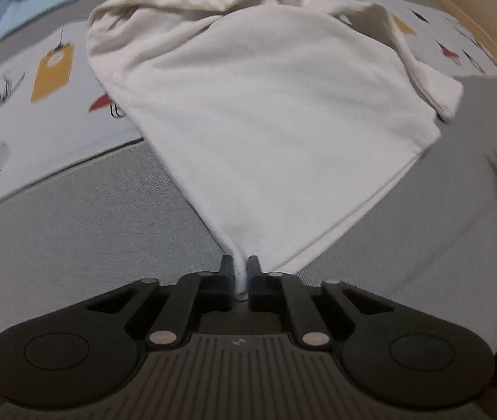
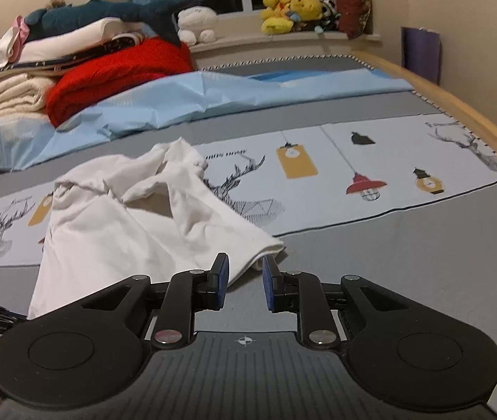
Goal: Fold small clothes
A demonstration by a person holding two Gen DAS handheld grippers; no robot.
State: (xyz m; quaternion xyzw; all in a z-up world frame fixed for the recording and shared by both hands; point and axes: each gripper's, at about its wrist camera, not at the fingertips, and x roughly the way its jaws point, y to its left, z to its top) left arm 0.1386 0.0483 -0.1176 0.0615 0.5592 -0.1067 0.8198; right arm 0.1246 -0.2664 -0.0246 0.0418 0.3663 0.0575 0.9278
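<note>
1. White cotton garment (image 1: 266,112), small, lying crumpled on the grey bedcover (image 1: 73,217) with its far part over the printed panel (image 2: 371,161) of lamps and deer; whether shirt or other piece cannot be told.
2. Left gripper (image 1: 240,273): jaws pinched nearly together on one corner of the garment, cloth drawn taut into a fan from that point.
3. Right gripper (image 2: 245,273): jaws moderately apart, holding nothing; the opposite hem corner (image 2: 269,245) lies just ahead of, and partly between, its blue-padded fingers (image 2: 222,273).
4. Step in hand, by judgement: securing the two lower corners before the first fold. Next move calls for closing the right jaws on that hem corner, both layers together, then lifting level with the left.
5. Obscured: neckline and sleeves bunched at the far end; left view motion-blurred at edges; the left gripper barely shows at the right view's lower left border.
6. Background: light-blue sheet (image 2: 213,94), red blanket (image 2: 115,70), plush toys (image 2: 290,10).
</note>
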